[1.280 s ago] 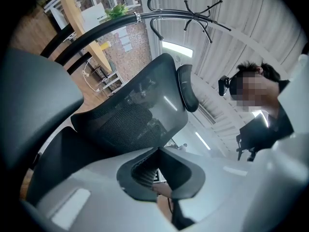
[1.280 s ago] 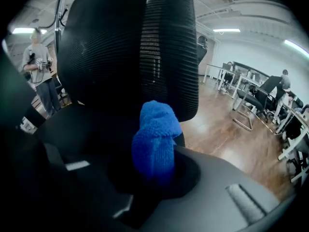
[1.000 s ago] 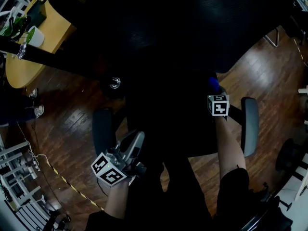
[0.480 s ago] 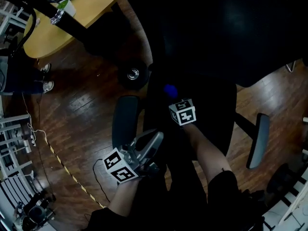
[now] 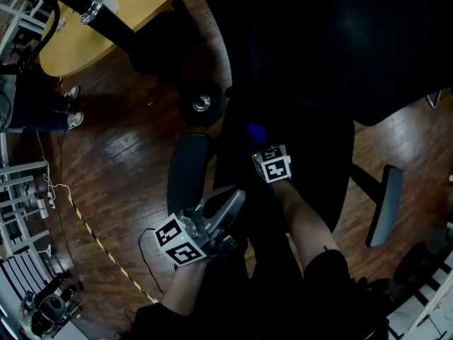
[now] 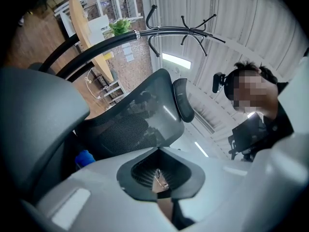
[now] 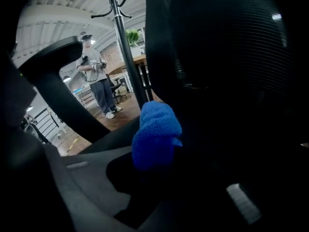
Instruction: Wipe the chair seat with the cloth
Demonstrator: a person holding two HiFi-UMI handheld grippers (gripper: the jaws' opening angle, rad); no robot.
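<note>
The black chair seat (image 5: 311,147) fills the middle of the head view, with an armrest on its left (image 5: 188,174) and another on its right (image 5: 383,205). My right gripper (image 5: 260,147) is over the left part of the seat, shut on a blue cloth (image 5: 255,132) that sticks out past its tips. In the right gripper view the cloth (image 7: 155,134) bulges from the right gripper (image 7: 153,154) against the dark mesh backrest (image 7: 227,57). My left gripper (image 5: 228,202) hangs by the left armrest, shut and holding nothing. The left gripper (image 6: 159,177) points up at the backrest (image 6: 130,124), and the cloth (image 6: 84,158) shows low at left.
A wooden table (image 5: 106,27) stands at the upper left, a chair caster (image 5: 202,103) beside it on the wood floor. A bystander (image 7: 94,71) stands behind a coat stand pole (image 7: 125,47). Shoes (image 5: 71,105) show at the left edge.
My right gripper has carried the cloth from the seat's right side over to its left part. The left gripper has stayed near the left armrest, still shut.
</note>
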